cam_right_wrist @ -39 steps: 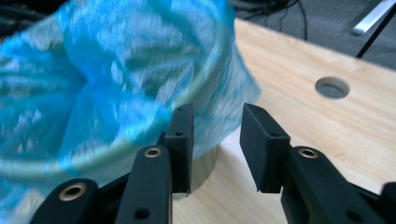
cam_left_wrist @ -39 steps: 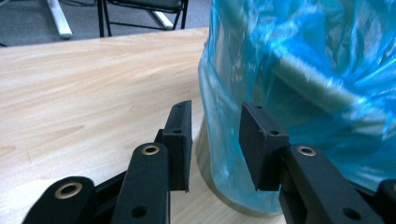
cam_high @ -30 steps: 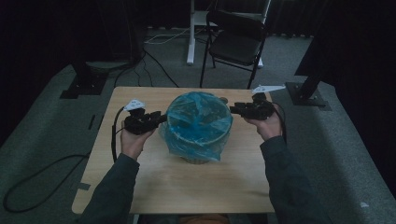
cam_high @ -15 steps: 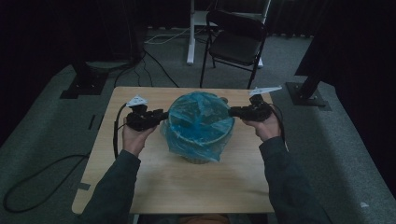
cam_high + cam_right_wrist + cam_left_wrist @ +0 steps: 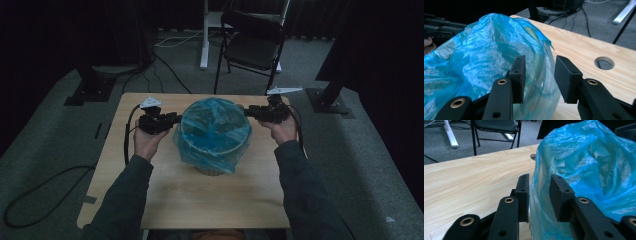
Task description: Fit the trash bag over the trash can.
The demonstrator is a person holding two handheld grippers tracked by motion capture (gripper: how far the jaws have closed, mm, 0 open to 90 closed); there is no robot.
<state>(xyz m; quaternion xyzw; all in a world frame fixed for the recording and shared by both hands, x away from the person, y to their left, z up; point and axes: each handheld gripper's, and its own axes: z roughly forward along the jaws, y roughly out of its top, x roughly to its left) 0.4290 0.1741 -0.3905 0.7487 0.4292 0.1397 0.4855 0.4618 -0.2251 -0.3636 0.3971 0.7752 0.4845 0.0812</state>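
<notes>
Blue bag (image 5: 215, 131) over the bin stays mid-tabletop. Left gripper (image 5: 538, 195), just closing, straddles its film unclamped; right gripper (image 5: 539, 76), just reopened, likewise.

Being hidden under the blue bag (image 5: 214, 131): most of the bin (image 5: 209, 170). Being cut off at the bottom edge: both forearms.
</notes>
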